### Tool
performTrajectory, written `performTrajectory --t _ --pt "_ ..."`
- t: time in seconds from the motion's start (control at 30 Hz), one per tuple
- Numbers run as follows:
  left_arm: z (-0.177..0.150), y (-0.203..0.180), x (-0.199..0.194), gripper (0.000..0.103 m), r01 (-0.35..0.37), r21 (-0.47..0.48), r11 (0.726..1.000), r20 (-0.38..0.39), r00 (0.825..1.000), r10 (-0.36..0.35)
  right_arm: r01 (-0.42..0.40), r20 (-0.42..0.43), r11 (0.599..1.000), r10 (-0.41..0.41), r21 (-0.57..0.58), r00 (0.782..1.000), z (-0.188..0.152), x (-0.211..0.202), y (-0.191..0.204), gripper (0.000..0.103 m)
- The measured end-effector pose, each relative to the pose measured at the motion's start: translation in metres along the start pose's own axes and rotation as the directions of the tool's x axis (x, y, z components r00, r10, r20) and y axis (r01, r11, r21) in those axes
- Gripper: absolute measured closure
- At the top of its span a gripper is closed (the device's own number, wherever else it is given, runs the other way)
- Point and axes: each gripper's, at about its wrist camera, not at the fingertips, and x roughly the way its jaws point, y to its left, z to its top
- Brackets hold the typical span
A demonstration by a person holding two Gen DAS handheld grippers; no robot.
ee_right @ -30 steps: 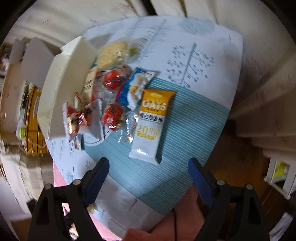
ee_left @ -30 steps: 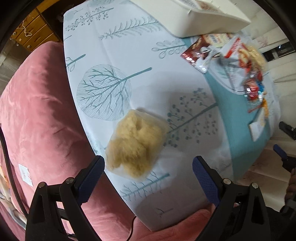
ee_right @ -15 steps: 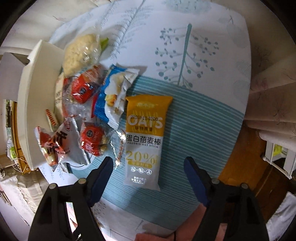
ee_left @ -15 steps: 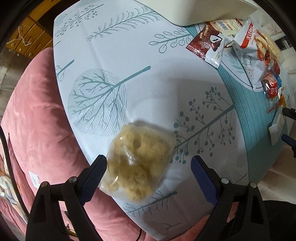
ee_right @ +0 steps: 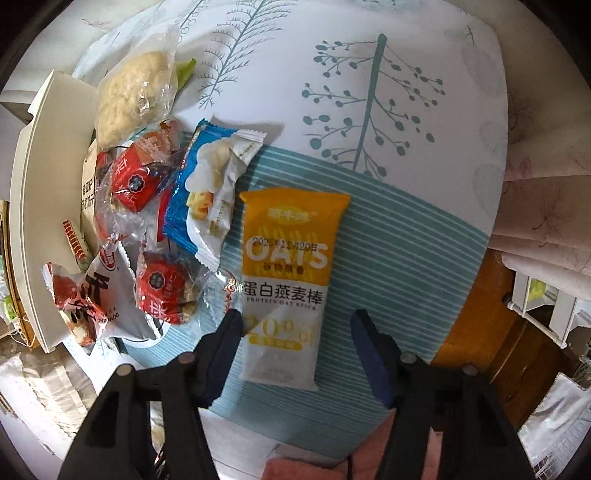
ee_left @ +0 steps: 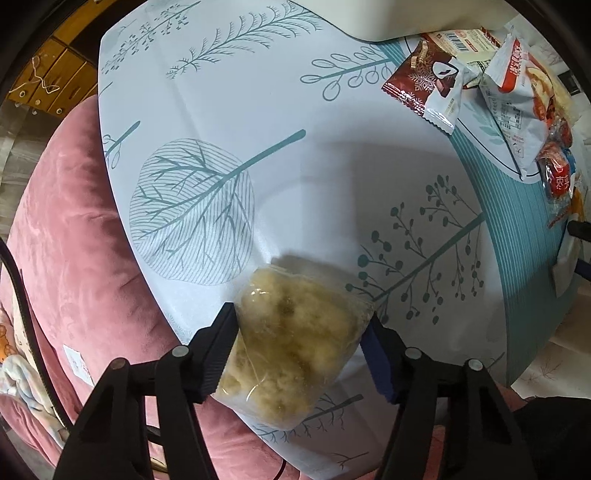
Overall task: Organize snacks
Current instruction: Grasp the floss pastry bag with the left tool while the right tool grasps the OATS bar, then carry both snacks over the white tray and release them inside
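Observation:
A clear bag of pale yellow puffed snack point(ee_left: 295, 343) lies near the table's front edge. My left gripper point(ee_left: 301, 352) is shut on it, a blue pad against each side. In the right wrist view an orange and white oat bar packet point(ee_right: 286, 280) lies on the teal striped part of the cloth. My right gripper point(ee_right: 295, 354) is open and straddles the packet's near end without touching it. Left of the bar lie a blue packet point(ee_right: 207, 199), two red-wrapped snacks point(ee_right: 159, 284), a red and white packet point(ee_right: 88, 299) and another clear puffed-snack bag point(ee_right: 133, 96).
A white box point(ee_right: 27, 206) stands at the left of the snack pile; its edge also shows in the left wrist view point(ee_left: 406, 18). A brown packet point(ee_left: 424, 79) lies by it. A pink sofa point(ee_left: 66, 258) borders the table. A wooden floor point(ee_right: 476, 314) lies beyond the right edge.
My left gripper moved in over the puffed-snack bag and closed on it. My right gripper came down closer over the oat bar and its jaws narrowed, still open.

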Motion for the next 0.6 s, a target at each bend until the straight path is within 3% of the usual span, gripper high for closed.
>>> performTrajectory --t 0.07,0.33,0.6 --pt "-0.001 0.005 0.000 0.044 0.009 -0.006 1.000 0.000 1.000 -0.009 -0.008 -0.001 1.000 0.008 -0.008 1.000 -0.001 -0.003 0.001 0.062" --pt "-0.009 0.020 -0.007 0.052 0.074 -0.043 0.996 0.013 0.997 -0.074 -0.029 -0.032 1.000 0.029 -0.008 0.999 -0.015 -0.009 0.003 0.062" --pt "-0.023 0.032 -0.026 0.057 0.109 -0.046 0.993 0.079 0.991 -0.105 -0.068 0.007 0.996 0.069 -0.063 0.998 -0.046 -0.029 0.008 0.062"
